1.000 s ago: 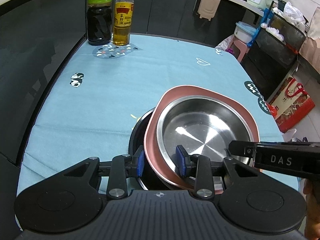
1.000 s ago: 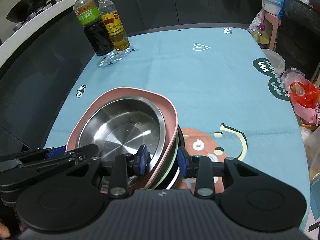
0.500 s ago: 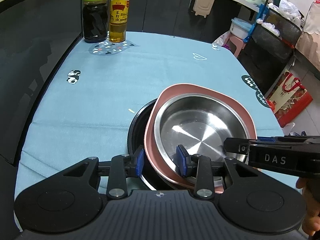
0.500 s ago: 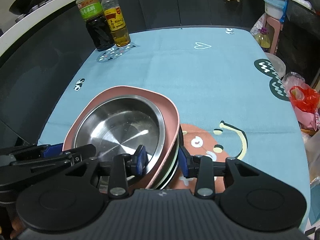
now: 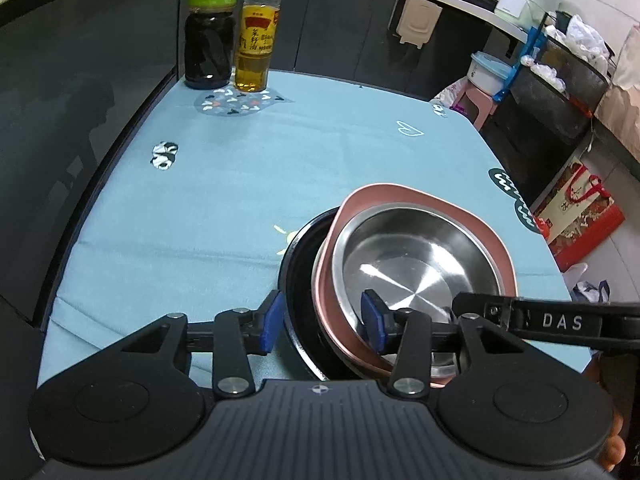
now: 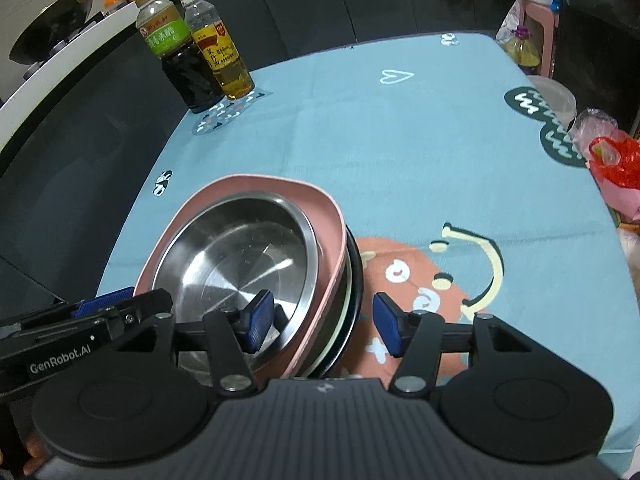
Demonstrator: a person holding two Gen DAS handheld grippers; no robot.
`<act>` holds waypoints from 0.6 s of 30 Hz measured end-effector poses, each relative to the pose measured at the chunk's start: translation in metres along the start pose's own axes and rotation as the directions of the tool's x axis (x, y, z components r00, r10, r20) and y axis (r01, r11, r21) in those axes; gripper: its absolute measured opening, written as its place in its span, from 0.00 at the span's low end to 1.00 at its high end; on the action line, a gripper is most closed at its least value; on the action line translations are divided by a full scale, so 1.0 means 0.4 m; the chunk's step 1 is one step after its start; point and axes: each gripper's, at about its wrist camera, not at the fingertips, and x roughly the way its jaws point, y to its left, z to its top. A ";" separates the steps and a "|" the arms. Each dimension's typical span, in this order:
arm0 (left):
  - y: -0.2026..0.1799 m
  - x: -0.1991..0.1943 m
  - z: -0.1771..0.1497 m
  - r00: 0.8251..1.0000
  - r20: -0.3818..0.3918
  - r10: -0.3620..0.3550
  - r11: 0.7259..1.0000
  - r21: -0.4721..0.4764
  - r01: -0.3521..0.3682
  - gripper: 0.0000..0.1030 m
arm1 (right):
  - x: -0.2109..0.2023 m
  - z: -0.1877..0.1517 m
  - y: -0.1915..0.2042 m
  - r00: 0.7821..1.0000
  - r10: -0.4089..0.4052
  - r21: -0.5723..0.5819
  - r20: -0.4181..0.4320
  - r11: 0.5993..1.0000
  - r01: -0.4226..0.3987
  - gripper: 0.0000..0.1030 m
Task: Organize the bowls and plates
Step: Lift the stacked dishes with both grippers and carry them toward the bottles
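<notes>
A light blue tablecloth with cartoon prints [image 5: 224, 184] covers the table and fills most of both views. At its near edge sits a stack of dishes. Lowest is a round black plate [image 5: 298, 280], its rim showing at the left of the stack in the left wrist view and at the right [image 6: 357, 280] in the right wrist view, where a pale rim shows just above it. On these rests a pink rounded-square plate [image 5: 404, 196], and nested inside that is a round stainless steel bowl [image 5: 416, 256], which is the top piece.

The left gripper [image 5: 322, 322] straddles the left rim of the stack, one blue pad outside the black plate and the other inside the steel bowl. Its jaws are opening and the pads stand off the rims, so the stack is released. The right gripper [image 6: 322, 322] straddles the right rim the same way, with one pad inside the bowl [image 6: 236, 264] and one outside over the cloth; its jaws are opening too, and neither pad presses on anything.

At the far left corner of the cloth stand two bottles side by side: a dark vinegar bottle with a green label [image 5: 210, 28] and a clear bottle of golden oil with a yellow label [image 5: 256, 36].
</notes>
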 end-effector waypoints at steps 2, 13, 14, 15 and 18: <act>0.008 0.003 -0.001 1.000 -0.003 -0.004 1.000 -0.018 0.004 0.46 | 0.004 -0.001 -0.006 1.000 0.011 0.010 -0.006 1.000 -0.011 0.53; 0.022 0.043 -0.002 0.998 -0.058 -0.040 0.996 -0.079 0.035 0.54 | 0.014 -0.001 -0.013 0.998 0.060 0.051 -0.026 0.997 -0.059 0.55; 0.021 0.046 -0.003 0.997 -0.061 -0.043 0.996 -0.078 0.038 0.54 | 0.014 -0.002 -0.011 0.998 0.062 0.046 -0.026 0.997 -0.061 0.55; 0.021 0.048 -0.004 0.997 -0.061 -0.044 0.996 -0.079 0.039 0.54 | 0.015 -0.003 -0.009 0.998 0.064 0.041 -0.026 0.997 -0.063 0.55; 0.018 0.048 -0.004 0.998 -0.052 -0.044 0.997 -0.071 0.040 0.55 | 0.016 -0.004 -0.006 0.998 0.060 0.035 -0.024 0.998 -0.059 0.55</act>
